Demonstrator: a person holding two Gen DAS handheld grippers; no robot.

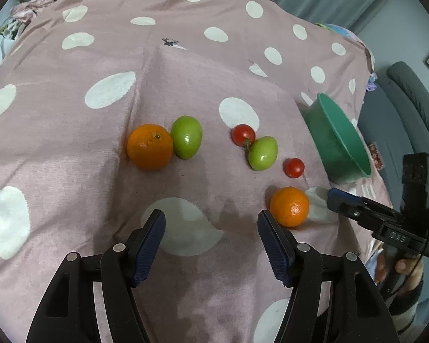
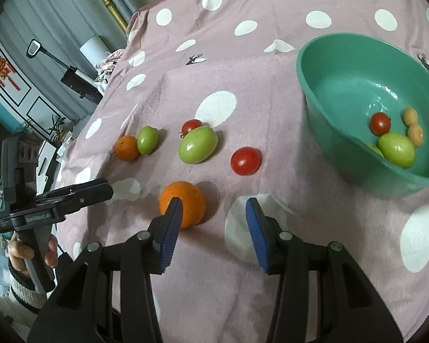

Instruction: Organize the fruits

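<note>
Several fruits lie on the pink dotted cloth (image 1: 71, 114): an orange (image 1: 149, 147) touching a green fruit (image 1: 186, 136), a tomato (image 1: 243, 134) against a second green fruit (image 1: 263, 153), a lone tomato (image 1: 293, 167) and a nearer orange (image 1: 289, 206). My left gripper (image 1: 211, 220) hangs open over bare cloth, left of that orange. My right gripper (image 2: 214, 208) is open too, with nothing between its pads. Its left finger (image 2: 173, 214) overlaps the near orange (image 2: 186, 200), which lies just beyond it. The green bowl (image 2: 314, 91) holds a tomato (image 2: 379, 123), a green fruit (image 2: 396, 148) and two small yellowish fruits (image 2: 415, 134).
The right gripper (image 1: 333, 197) pokes in from the right edge, close to the near orange, with a hand below it. The left gripper (image 2: 105, 190) and its hand show at the left. The cloth's edge drops off behind the bowl (image 1: 329, 134). Furniture and curtains stand beyond.
</note>
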